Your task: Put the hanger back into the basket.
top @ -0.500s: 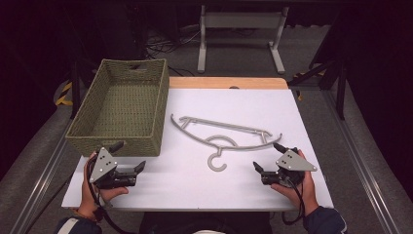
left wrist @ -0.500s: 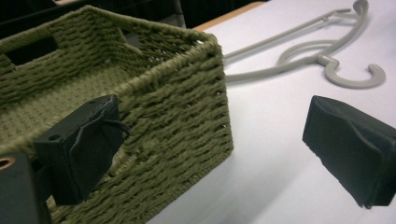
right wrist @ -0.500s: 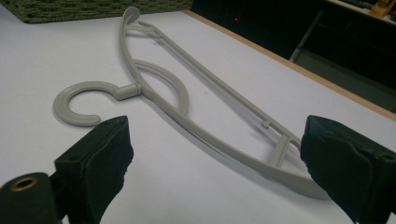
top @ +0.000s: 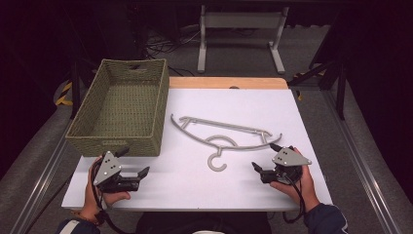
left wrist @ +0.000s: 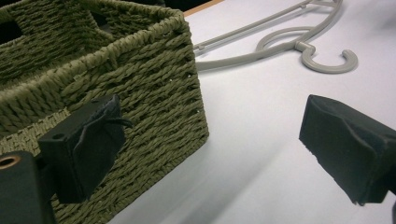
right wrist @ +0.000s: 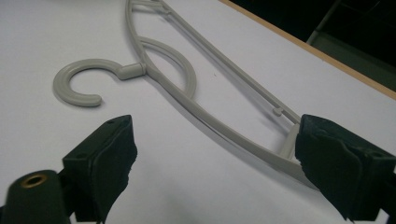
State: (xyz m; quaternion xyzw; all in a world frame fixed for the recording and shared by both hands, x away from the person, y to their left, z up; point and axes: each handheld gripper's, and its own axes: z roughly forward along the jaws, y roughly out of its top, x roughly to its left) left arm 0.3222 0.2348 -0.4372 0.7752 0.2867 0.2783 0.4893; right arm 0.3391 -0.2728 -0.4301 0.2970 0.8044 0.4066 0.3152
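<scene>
A grey plastic clothes hanger (top: 224, 125) lies flat in the middle of the white table (top: 195, 187), its hook towards the front edge. My left gripper (top: 134, 162) rests at the front left, open, with nothing between its jaws. It stands just in front of the green woven basket (top: 117, 141). In the left gripper view the gripper (left wrist: 215, 135) faces the basket's corner (left wrist: 154, 93), with the hanger (left wrist: 327, 69) farther off. My right gripper (top: 265, 157) rests at the front right, open, near the hanger's right end. In the right gripper view the gripper (right wrist: 222, 149) spans the hanger's arm (right wrist: 130, 70) without touching it.
The basket holds nothing that I can see. A strip of bare wood (top: 224, 83) runs along the table's far edge. Behind it a grey metal stand (top: 238, 29) rises from the floor. Bare white surface lies between the two grippers.
</scene>
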